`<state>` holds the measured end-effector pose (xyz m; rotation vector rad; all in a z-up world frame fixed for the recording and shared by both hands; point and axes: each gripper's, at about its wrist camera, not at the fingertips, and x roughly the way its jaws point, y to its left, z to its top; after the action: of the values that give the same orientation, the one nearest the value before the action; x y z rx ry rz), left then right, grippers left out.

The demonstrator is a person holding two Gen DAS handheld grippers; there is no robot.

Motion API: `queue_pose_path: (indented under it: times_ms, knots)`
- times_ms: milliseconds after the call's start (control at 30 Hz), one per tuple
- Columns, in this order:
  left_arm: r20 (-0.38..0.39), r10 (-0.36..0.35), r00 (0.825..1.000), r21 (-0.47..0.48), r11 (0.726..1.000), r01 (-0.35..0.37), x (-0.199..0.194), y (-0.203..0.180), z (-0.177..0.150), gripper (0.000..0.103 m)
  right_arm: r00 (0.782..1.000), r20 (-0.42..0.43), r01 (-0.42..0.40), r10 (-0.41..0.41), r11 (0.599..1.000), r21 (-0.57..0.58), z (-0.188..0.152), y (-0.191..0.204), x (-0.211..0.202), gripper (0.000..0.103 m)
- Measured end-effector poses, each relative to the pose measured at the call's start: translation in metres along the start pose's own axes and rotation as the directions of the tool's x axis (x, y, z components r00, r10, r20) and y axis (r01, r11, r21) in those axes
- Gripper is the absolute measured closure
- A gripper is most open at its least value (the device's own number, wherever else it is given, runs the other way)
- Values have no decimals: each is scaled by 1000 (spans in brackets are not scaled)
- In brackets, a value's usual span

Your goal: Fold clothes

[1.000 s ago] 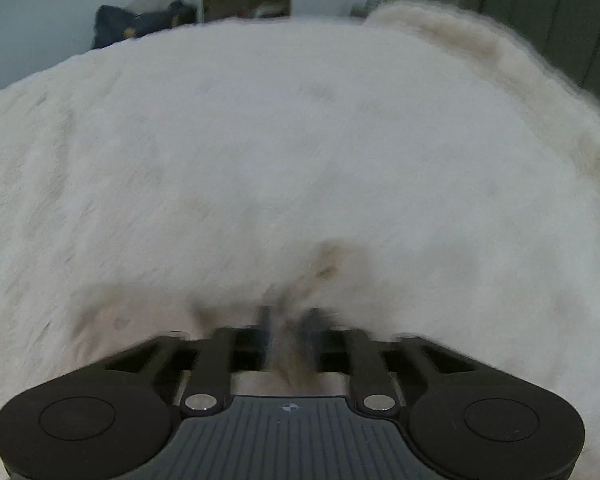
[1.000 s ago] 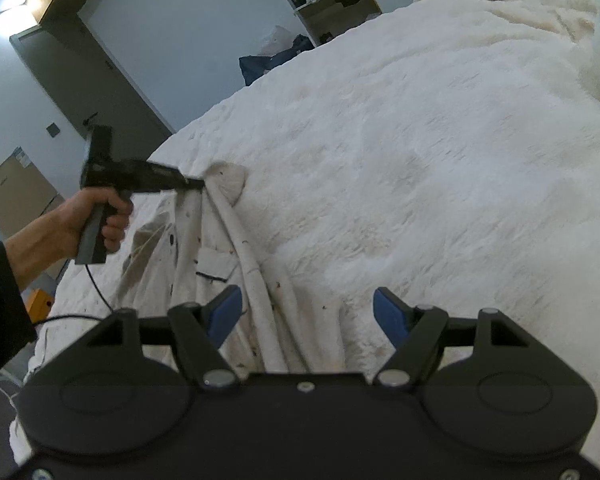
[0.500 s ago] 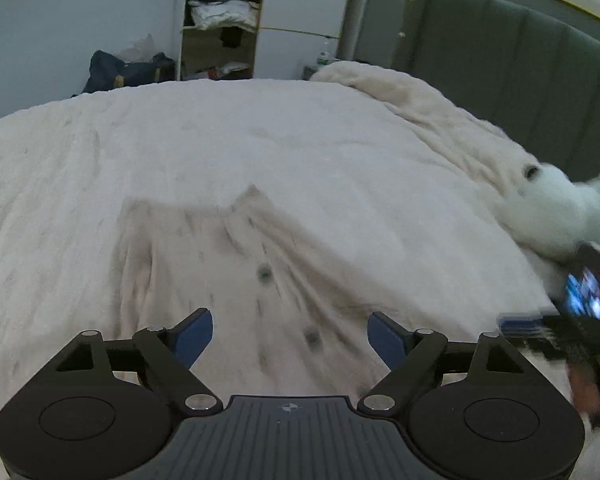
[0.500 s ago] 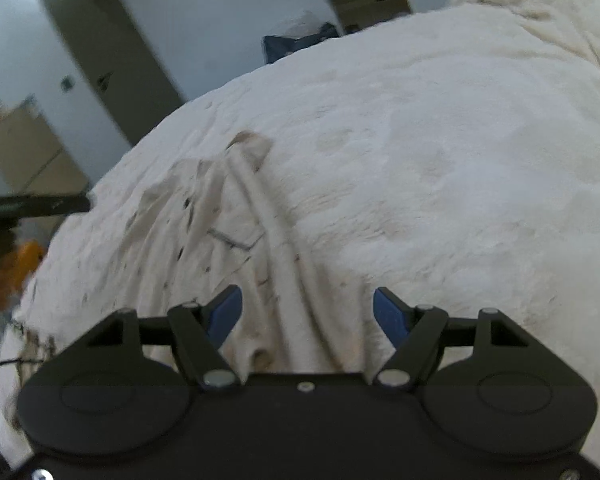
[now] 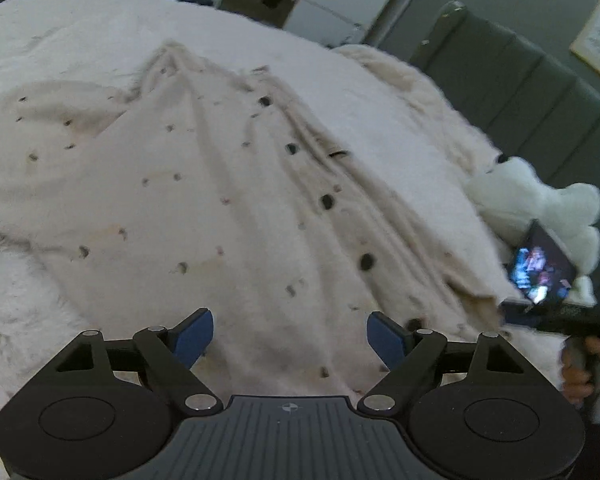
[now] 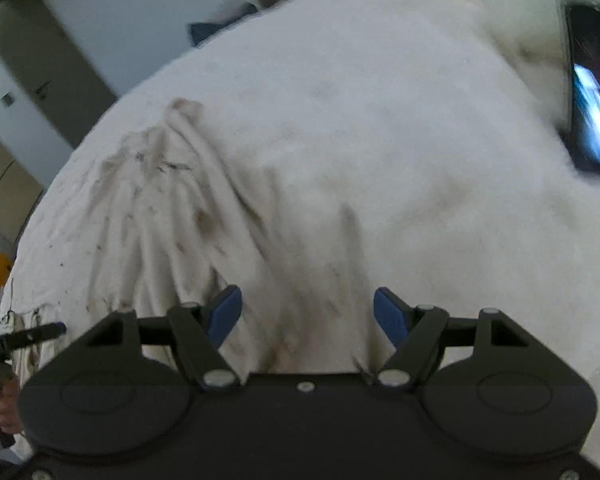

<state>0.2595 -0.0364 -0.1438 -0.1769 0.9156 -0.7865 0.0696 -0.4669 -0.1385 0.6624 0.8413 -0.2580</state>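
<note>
The left gripper (image 5: 288, 338) has its blue-padded jaws spread wide with nothing pinched between them; they hover just over the near hem of the shirt (image 5: 228, 200). The shirt, cream with small dark specks and a row of dark buttons (image 5: 327, 201), lies spread on the blanket (image 5: 40, 32), running up and away from this gripper, its placket angling ahead and to the right. Far ahead its top rises in a peak. To the right of the gripper, past the shirt's edge, a lit tablet (image 5: 542, 270) leans against a white plush toy (image 5: 540, 200), with a dark headboard (image 5: 520, 80) behind them. At the right edge a hand grips the other tool's handle, blurred.

The right gripper (image 6: 308, 314) also stands with jaws apart and empty, above the blanket (image 6: 360, 100). The shirt (image 6: 152, 220) lies ahead and to its left, bunched in long folds, and reaches under the left finger (image 6: 224, 312). The tablet (image 6: 592, 92) sits far ahead to the right. Low on the left, the left gripper's tip (image 6: 40, 332) pokes in, with fingers (image 6: 4, 404) on its handle.
</note>
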Motion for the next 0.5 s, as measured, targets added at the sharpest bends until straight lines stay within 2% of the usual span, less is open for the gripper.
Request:
queue_pose_path:
  times_ms: [33,67,133,233,333,433,500]
  knots:
    - [14,-7,1000,-16,1000,7,-5,3,2,23,1000,-3,-1,1,1000,24,-1,-4,2,34]
    - [24,-14,1000,-34,999,15,-8,6,3,23,1000,-16,-17,19,995,102,-3,-16,11,40]
    - [44,-16,999,-80,997,19,-11,13,7,23,999,-20,32,-29,988,149,-5,-22,18,50]
    - [70,-36,997,-138,989,45,-14,20,12,23,1000,7,-4,3,981,196,-7,-27,27,50]
    - [84,-56,995,-132,989,67,-15,15,16,23,998,48,-44,32,961,272,3,-33,34,49]
    - [83,-49,995,-103,993,58,-16,10,16,23,999,26,-26,20,973,230,19,-28,54,48]
    - [69,-47,996,-91,994,54,-10,5,16,23,1000,1,4,-4,990,144,29,-15,69,50]
